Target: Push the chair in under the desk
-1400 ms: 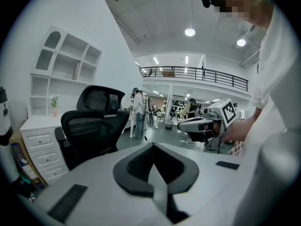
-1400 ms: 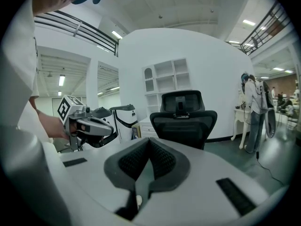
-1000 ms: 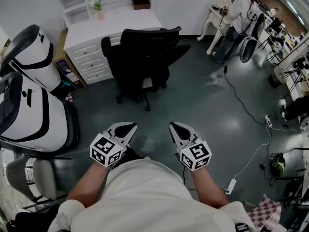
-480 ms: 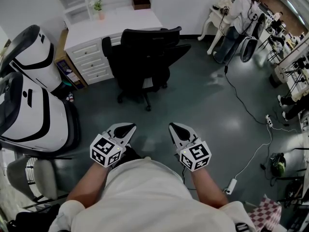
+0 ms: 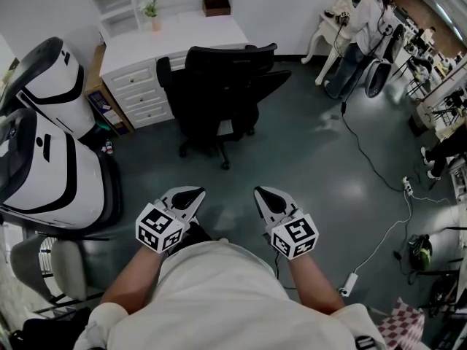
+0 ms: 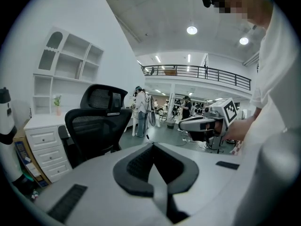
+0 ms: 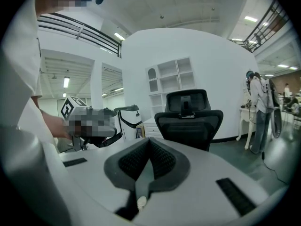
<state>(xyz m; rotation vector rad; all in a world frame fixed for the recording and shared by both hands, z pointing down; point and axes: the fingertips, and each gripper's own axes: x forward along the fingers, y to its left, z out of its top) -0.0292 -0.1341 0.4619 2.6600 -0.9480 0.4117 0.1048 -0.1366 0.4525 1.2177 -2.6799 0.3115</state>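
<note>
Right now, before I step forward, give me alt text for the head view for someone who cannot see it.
A black office chair stands on the grey floor in front of a white desk, not pushed under it. Nearer the camera, the left gripper and right gripper are held side by side, both shut and empty, apart from the chair.

Left gripper (image 5: 188, 195) and right gripper (image 5: 266, 196) held side by side, forearms bare, fingers closed, both empty
</note>
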